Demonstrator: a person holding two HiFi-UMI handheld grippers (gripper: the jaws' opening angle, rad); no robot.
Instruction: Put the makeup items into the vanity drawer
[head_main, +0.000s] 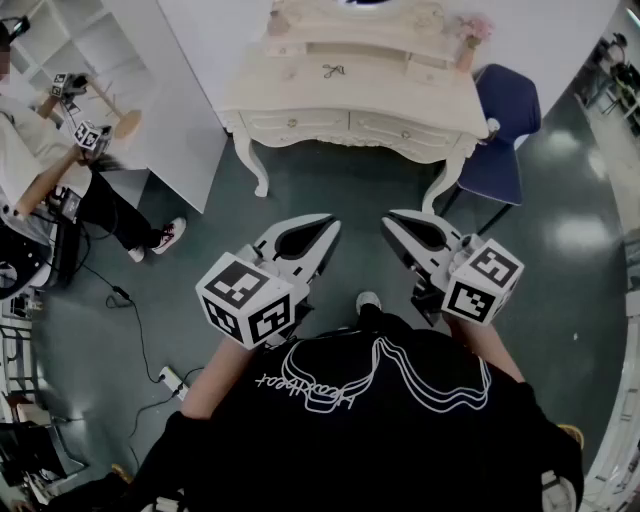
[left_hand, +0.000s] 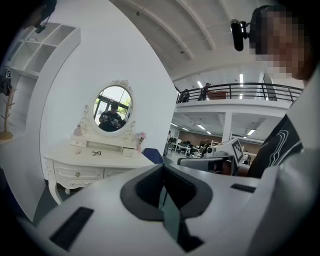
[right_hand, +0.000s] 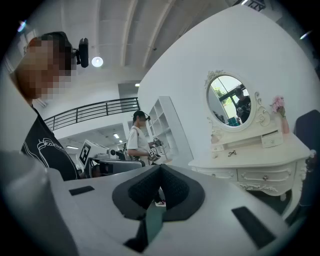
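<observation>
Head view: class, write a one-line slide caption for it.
Person stands facing the cream vanity from a distance, left gripper and right gripper held ahead, both shut and empty.

vanity (head_main: 360, 85): ahead | chair (head_main: 507, 110): just right of vanity | person (head_main: 30, 170): far left

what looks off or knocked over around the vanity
Nothing stands out. The vanity stands upright with its front drawers closed, the blue chair beside it, and both the left gripper and right gripper are shut and empty.
</observation>
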